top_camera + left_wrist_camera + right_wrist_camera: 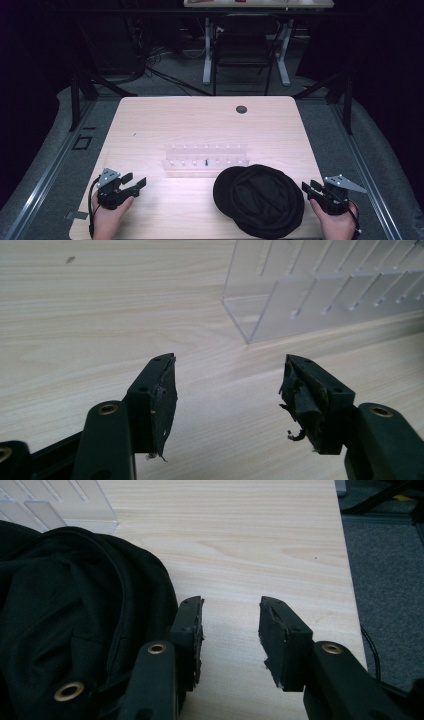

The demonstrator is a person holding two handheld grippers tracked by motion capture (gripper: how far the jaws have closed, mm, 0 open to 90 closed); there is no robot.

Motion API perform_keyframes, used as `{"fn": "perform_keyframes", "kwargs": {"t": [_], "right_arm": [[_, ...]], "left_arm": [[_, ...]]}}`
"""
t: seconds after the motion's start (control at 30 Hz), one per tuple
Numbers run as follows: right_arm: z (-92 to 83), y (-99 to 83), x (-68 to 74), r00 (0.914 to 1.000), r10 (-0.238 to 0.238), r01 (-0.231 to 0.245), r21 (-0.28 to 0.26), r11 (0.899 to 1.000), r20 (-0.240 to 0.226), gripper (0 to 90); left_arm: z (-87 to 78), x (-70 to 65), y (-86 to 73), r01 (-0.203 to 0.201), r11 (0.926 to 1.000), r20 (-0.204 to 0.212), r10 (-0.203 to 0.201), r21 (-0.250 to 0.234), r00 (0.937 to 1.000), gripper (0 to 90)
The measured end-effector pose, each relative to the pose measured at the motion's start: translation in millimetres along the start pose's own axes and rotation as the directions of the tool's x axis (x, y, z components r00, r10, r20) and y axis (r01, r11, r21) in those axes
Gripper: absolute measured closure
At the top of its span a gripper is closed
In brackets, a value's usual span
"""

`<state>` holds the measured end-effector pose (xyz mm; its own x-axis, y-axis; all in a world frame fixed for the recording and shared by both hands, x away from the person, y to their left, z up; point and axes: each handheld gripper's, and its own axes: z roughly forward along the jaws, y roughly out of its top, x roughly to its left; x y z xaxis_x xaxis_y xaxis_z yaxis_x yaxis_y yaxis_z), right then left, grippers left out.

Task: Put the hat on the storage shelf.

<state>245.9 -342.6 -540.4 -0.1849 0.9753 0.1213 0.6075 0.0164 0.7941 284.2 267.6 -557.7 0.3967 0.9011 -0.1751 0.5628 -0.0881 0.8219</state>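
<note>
Resting wide-jawed and empty beside the cap, the right gripper risks pinching only loose fabric, letting it slip.

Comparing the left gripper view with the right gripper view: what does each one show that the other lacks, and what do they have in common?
The left gripper view has the left gripper, jaws open with nothing between them, and a small dark speck on the wood. The right gripper view has the right gripper, also open, the black cap lying beside one jaw, and grey floor past the table edge. Both take in the light wooden table and the clear plastic rack.
</note>
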Motion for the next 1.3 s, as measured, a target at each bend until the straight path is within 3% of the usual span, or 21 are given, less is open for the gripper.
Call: {"fn": "perform_keyframes", "kwargs": {"t": [0.13,0.37,0.5,0.7,0.87,0.97,1.0,1.23,1.3], "right_arm": [[-1.4,0.4,0.5,0.9999,-0.003,0.003,0.002,1.0,0.01,61.7],[-0.1,0.7,2.4,0.9999,-0.012,0.013,0.062,0.998,-0.009,65.4],[-4.1,2.6,3.8,0.9998,-0.02,0.02,0.046,0.999,-0.002,65.9],[-10.3,5.7,6.5,0.9987,-0.017,0.017,-0.004,1.0,-0.048,67.7],[-15.5,9.5,8.7,0.9984,-0.014,0.013,-0.02,1.0,-0.055,67.1],[-17.5,13.2,7.5,0.9973,0.0,-0.001,-0.007,1.0,-0.074,67.3],[-17.8,15.0,6.7,0.9956,-0.005,0.006,0.019,1.0,-0.094,68.8],[-23.8,25.0,7.5,0.9949,-0.024,0.033,0.097,0.995,-0.098,69.9],[-25.2,29.6,6.5,0.9922,0.005,0.011,0.122,0.993,-0.125,69.3]], "left_arm": [[3.6,-2.4,-1.0,-0.019,0.9996,0.009,0.019,0.019,0.9998,41.6],[5.5,-7.2,-1.0,-0.051,0.9981,0.033,0.05,0.036,0.9982,45.2],[6.5,-9.4,-1.6,-0.06,0.9975,0.035,0.059,0.036,0.9976,46.5],[6.3,-10.2,-1.5,-0.064,0.9973,0.037,0.063,0.035,0.9973,47.2],[5.6,-11.5,-1.3,-0.064,0.9973,0.035,0.063,0.036,0.9974,49.3],[5.7,-12.6,-1.4,-0.061,0.9974,0.033,0.06,0.038,0.9977,49.9],[5.1,-12.9,-1.0,-0.056,0.9975,0.038,0.054,0.044,0.9978,50.9],[5.3,-14.6,-1.6,-0.052,0.9974,0.046,0.05,0.051,0.9977,52.0],[5.4,-14.9,-1.6,-0.051,0.9973,0.047,0.049,0.053,0.9977,51.5]]}}
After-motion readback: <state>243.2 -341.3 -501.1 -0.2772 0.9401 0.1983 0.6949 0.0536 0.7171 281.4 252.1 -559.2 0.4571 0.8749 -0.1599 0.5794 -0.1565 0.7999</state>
